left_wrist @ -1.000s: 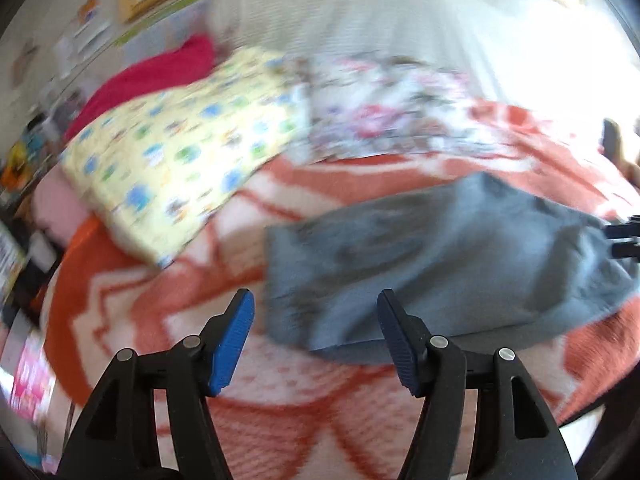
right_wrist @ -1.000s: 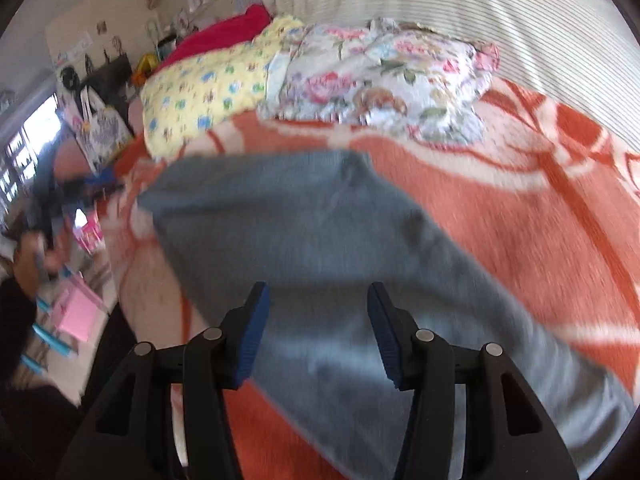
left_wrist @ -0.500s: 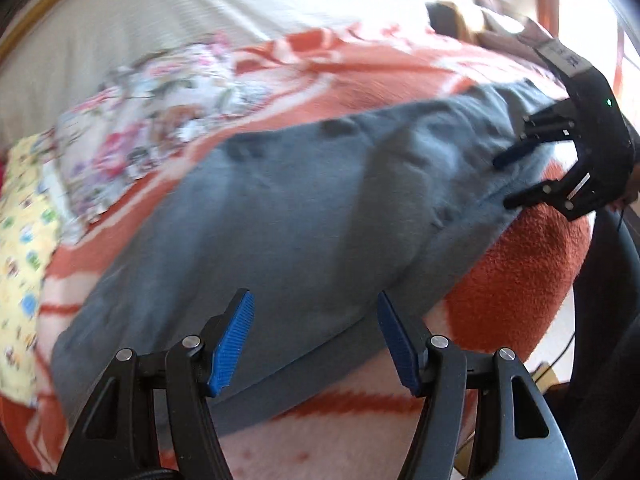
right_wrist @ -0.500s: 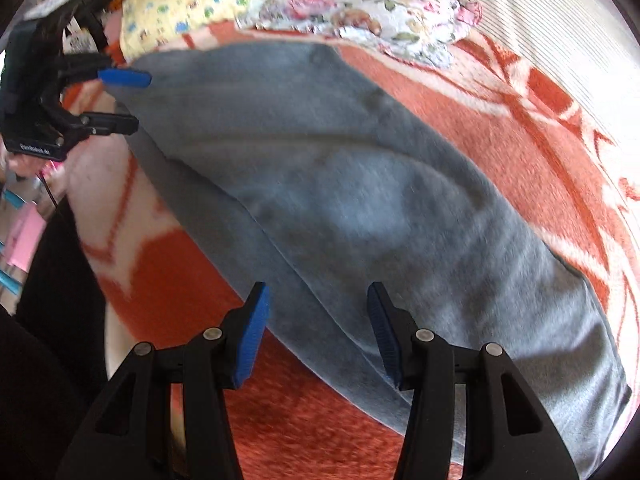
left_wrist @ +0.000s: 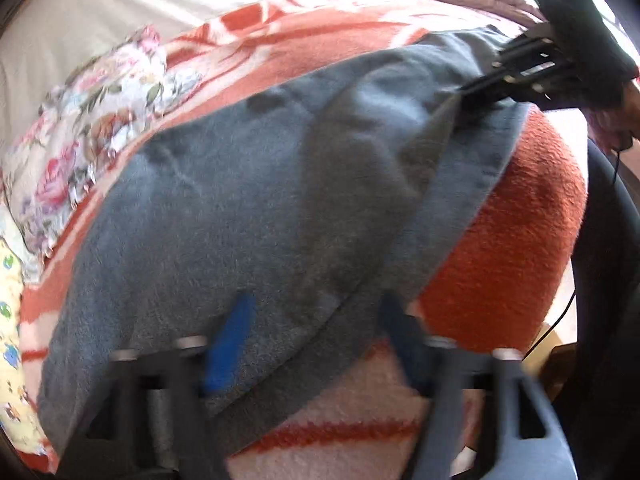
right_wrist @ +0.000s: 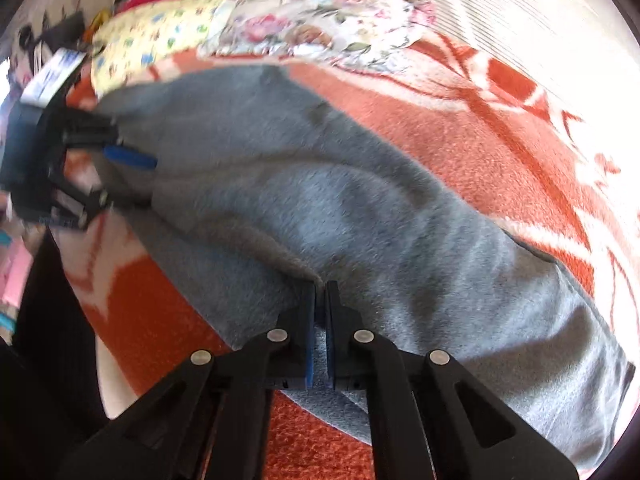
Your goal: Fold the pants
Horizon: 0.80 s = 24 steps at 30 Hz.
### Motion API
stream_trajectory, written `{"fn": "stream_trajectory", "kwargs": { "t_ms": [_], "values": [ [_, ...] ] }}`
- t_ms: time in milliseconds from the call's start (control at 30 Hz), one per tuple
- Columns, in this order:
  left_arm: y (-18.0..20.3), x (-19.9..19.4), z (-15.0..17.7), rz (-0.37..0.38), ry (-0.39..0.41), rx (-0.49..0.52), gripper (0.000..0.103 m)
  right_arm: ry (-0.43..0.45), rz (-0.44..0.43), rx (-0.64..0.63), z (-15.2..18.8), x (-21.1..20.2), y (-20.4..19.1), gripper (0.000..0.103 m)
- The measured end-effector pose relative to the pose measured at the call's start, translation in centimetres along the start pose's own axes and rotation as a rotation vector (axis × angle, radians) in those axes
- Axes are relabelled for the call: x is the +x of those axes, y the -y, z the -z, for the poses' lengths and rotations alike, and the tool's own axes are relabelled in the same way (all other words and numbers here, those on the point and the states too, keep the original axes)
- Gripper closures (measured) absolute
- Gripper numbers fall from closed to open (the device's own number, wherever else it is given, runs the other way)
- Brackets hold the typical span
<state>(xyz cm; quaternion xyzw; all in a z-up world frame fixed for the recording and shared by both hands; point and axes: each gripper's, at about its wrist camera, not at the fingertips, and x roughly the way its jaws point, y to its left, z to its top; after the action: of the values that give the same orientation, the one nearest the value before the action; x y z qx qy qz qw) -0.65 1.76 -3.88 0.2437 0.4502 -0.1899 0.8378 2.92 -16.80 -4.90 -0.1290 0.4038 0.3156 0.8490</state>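
Grey fleece pants (left_wrist: 256, 208) lie spread across an orange and white blanket (left_wrist: 520, 232) on a bed; they also show in the right wrist view (right_wrist: 360, 200). My left gripper (left_wrist: 316, 340) is open, its blue-padded fingers low over the pants' near edge. It also shows at the left in the right wrist view (right_wrist: 116, 176), at one end of the pants. My right gripper (right_wrist: 319, 304) is shut on a pinched fold of the pants' edge. It also shows in the left wrist view (left_wrist: 476, 88), lifting the cloth there.
A floral pillow (right_wrist: 320, 24) and a yellow patterned pillow (right_wrist: 156, 40) lie at the head of the bed. A striped sheet (right_wrist: 520, 12) covers the far side. The bed's edge drops to the floor at the right of the left wrist view (left_wrist: 560, 340).
My right gripper has closed on the pants' edge and pulled up a fold. My left gripper has moved closer to the pants and stays open.
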Motion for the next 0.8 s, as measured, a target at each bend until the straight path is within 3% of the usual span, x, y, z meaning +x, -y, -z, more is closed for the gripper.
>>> {"fn": "stream_trajectory", "kwargs": {
  "t_ms": [200, 267, 333, 400, 667, 800],
  "values": [
    [-0.3, 2.3, -0.7, -0.058, -0.055, -0.008, 0.021, 0.031, -0.042, 0.072, -0.1, -0.6, 0.6, 0.098],
    [-0.6, 2.6, -0.9, -0.031, -0.056, -0.019, 0.031, 0.051, -0.06, 0.09, 0.0, -1.3, 0.8, 0.098],
    [-0.3, 2.7, -1.0, -0.006, -0.059, -0.01, 0.068, 0.065, -0.068, 0.108, 0.1, -1.9, 1.1, 0.098],
    [-0.1, 2.3, -1.1, -0.022, -0.057, -0.003, 0.098, 0.081, -0.081, 0.126, 0.1, -2.7, 1.3, 0.098],
    [-0.5, -1.3, 0.1, 0.01, -0.031, -0.039, 0.1, 0.053, -0.11, 0.1, 1.3, -3.2, 0.3, 0.098],
    [0.2, 0.9, 1.4, 0.028, -0.11, -0.006, 0.099, -0.042, -0.136, 0.118, 2.6, -1.1, 0.2, 0.098]
  ]
}}
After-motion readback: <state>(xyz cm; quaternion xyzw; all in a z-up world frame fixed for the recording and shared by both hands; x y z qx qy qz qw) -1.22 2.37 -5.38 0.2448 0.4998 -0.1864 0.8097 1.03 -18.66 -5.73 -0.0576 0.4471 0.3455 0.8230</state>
